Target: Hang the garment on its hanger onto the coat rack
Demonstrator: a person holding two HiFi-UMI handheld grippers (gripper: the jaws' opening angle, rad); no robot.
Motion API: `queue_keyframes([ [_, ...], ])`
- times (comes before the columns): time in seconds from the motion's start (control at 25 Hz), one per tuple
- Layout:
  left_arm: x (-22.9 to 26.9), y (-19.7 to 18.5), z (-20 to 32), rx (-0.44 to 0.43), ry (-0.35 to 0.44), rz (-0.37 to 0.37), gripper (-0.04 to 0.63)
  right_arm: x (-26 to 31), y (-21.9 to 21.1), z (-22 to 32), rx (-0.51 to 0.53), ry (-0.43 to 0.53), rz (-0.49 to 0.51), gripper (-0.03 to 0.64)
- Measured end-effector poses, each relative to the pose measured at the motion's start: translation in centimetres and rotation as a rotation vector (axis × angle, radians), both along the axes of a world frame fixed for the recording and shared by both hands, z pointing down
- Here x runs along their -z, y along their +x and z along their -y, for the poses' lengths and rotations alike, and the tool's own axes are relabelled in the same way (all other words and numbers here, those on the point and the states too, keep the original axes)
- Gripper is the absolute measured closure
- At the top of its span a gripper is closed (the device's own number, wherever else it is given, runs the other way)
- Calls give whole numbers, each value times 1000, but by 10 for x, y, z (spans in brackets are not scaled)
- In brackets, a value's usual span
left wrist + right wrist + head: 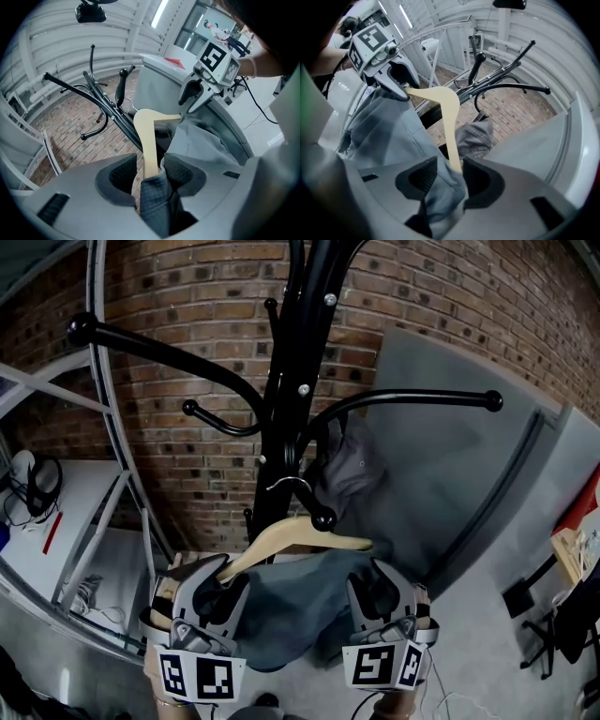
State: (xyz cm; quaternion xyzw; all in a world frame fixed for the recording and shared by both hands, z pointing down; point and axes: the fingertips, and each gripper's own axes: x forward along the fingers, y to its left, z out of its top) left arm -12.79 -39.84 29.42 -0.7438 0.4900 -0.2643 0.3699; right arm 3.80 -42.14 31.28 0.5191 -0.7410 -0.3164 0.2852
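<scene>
Grey-blue garment [291, 615], pale wood hanger [291, 535], black coat rack [281, 399] — red-brown brick wall [187, 465]

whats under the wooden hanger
A grey garment hangs under the wooden hanger, draped over both arms. Each end sits between open jaws, one in the left gripper, one in the right gripper. Cloth covers the hanger's tips, so they cannot be seen.

The left gripper [220, 585] and right gripper [382, 592] sit side by side, both pointing level, marker cubes [197, 676] facing up, the person's wrists [392, 705] just showing beneath. Both pairs of jaws stand wide apart, the wooden hanger [281, 538] and grey garment [291, 610] loose between them, unclamped
</scene>
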Motion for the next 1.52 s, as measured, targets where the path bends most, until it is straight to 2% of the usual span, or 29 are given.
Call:
queue_keyframes([
  [0.32, -2, -1, -21, 21, 13, -4, 426, -5, 4, -21, 7, -11, -1, 443],
  [0.6, 3, -2, -45, 34, 40, -31, 426, -5, 2, -40, 23, -45, 42, 446],
  [1.08, 4, 9, -97, 67, 40, -44, 426, -4, 13, -83, 31, -64, 22, 448],
  [1.24, -3, 12, -116, 80, -6, -73, 426, -9, 14, -99, 38, -59, 25, 454],
  [1.52, -18, 15, -153, 82, -82, -129, 428, -12, 7, -129, 88, -40, 54, 518],
])
